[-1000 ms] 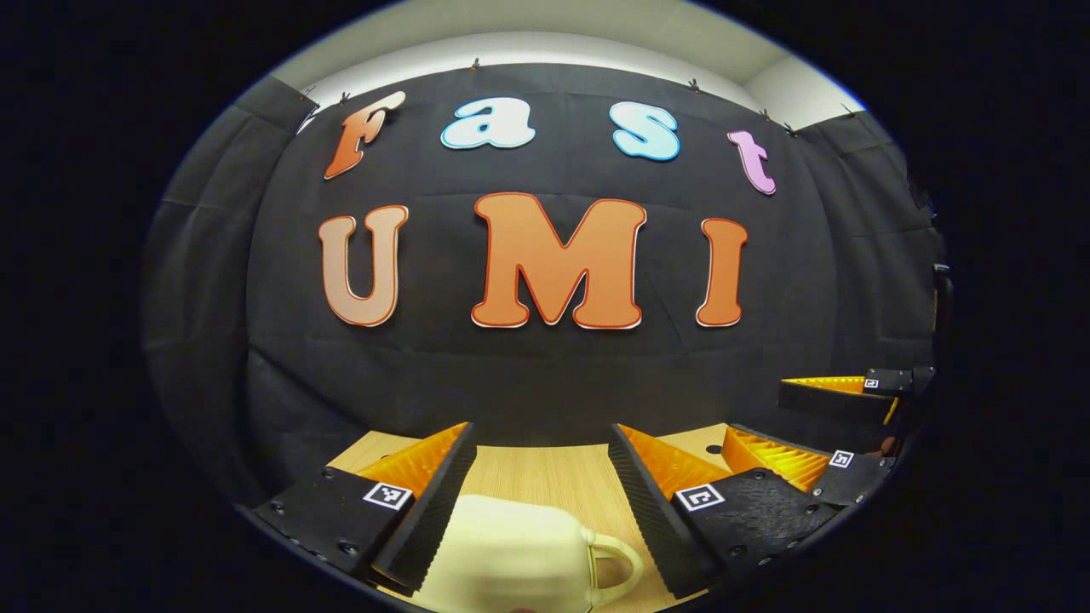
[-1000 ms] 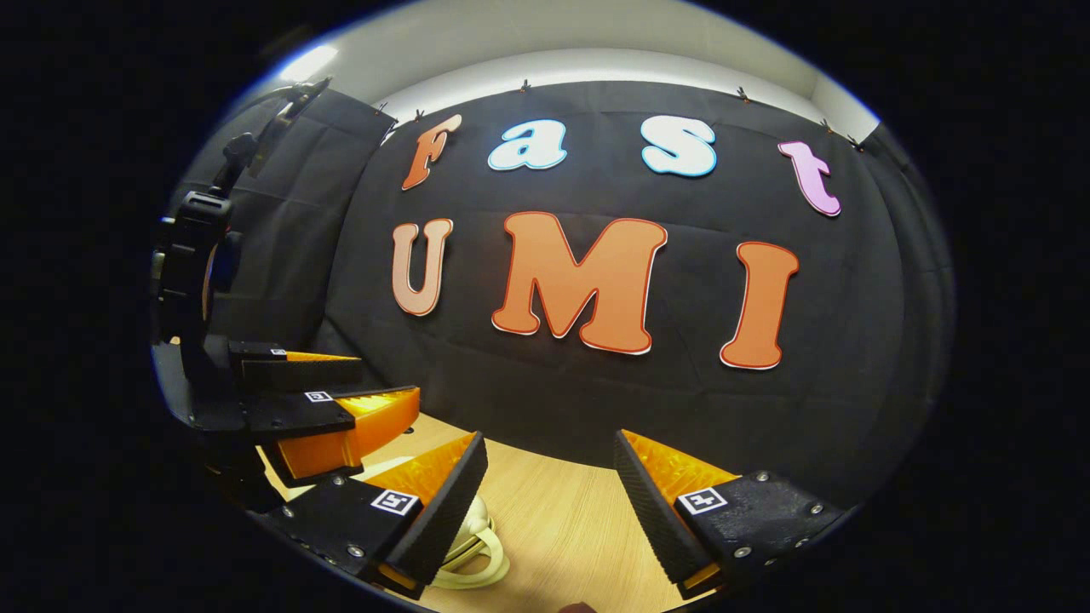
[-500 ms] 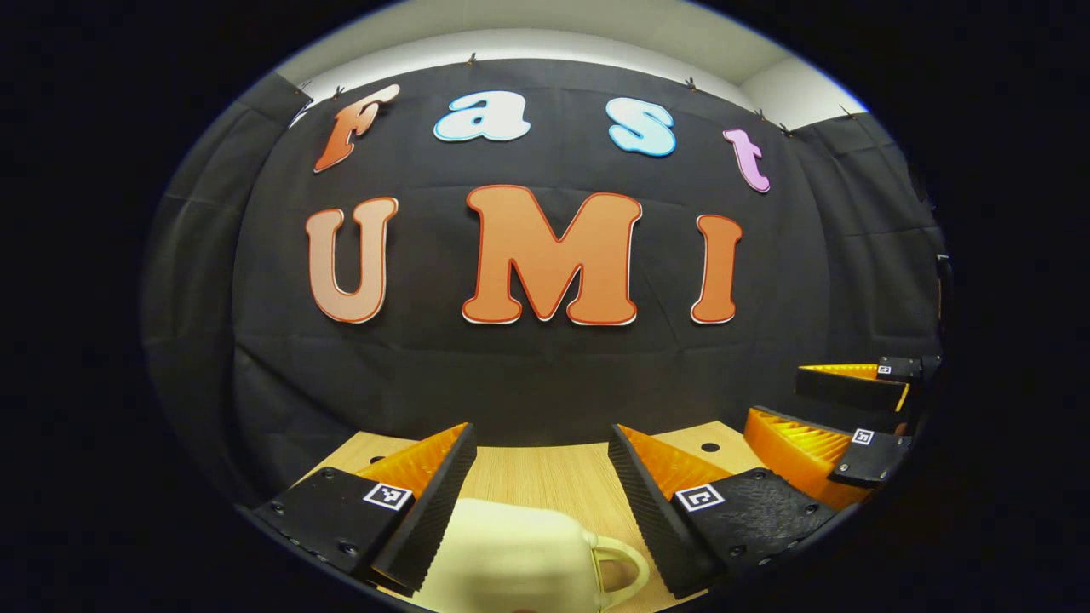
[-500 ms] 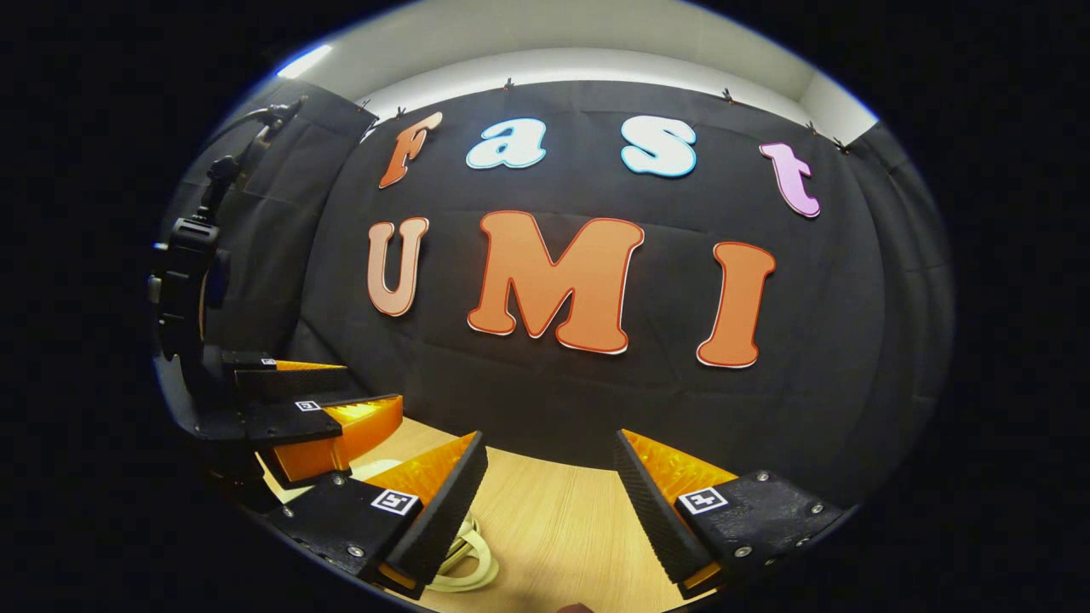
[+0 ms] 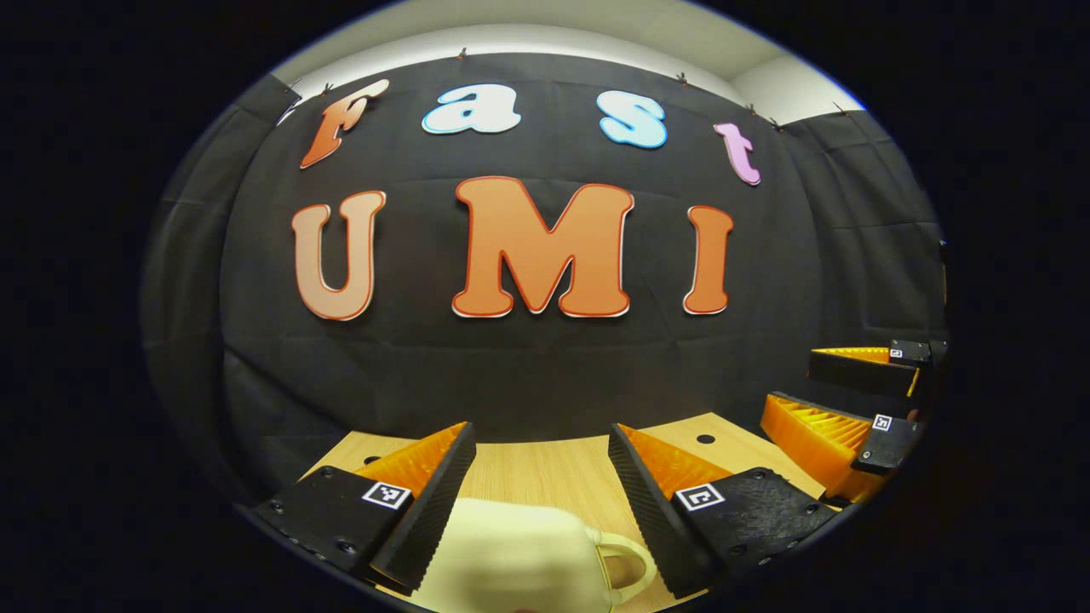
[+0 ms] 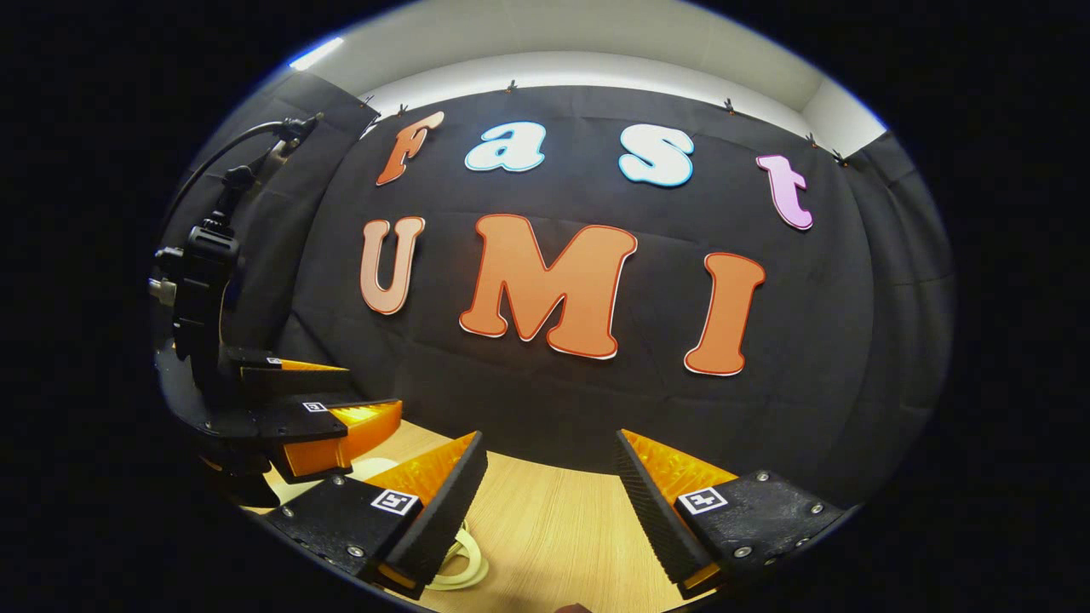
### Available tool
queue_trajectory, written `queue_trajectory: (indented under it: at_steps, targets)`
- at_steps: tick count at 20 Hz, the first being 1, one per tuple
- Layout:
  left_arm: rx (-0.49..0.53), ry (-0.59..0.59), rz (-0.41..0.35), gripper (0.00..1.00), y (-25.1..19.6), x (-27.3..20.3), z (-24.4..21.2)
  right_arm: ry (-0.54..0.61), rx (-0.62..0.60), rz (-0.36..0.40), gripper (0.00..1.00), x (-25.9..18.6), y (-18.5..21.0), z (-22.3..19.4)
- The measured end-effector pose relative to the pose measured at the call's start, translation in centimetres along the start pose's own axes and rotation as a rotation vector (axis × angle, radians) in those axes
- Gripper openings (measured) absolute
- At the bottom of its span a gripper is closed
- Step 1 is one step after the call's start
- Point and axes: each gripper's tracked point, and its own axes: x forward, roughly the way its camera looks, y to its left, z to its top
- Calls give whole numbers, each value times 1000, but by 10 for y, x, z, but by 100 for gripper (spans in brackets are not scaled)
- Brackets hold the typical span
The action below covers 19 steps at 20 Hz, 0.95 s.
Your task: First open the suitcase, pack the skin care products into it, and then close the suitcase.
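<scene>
A cream hard-shell suitcase (image 5: 511, 553) lies shut on the wooden table (image 5: 545, 472), low in the left gripper view, its handle (image 5: 628, 569) pointing right. My left gripper (image 5: 539, 434) hangs open above it, one finger on each side and nothing between them. My right gripper (image 5: 792, 387) shows farther right in that view, open too. In the right gripper view my right gripper (image 6: 549, 438) stands open over bare table (image 6: 562, 528). The suitcase handle (image 6: 460, 569) peeks out under its left finger. The left gripper (image 6: 375, 393) sits at the left there.
The black cloth wall rises right behind the table's far edge. A small round hole (image 5: 705, 439) is in the tabletop near the back. A cable (image 6: 230, 162) runs up from the left gripper's body.
The right gripper has drifted to the right, away from the left one, and the suitcase handle has slid lower and leftward in its view. Both grippers stay open.
</scene>
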Motion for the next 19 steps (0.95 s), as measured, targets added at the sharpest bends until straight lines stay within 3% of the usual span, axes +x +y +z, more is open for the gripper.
queue_trajectory:
  at_steps: [4,19]
  targets:
    - [65,-33,-24,96,-8,-3,8,-9,-19,-8,95,-2,0,2]
    - [55,-32,-40,95,-18,-7,6,-18,-30,-102,95,-6,-31,-1]
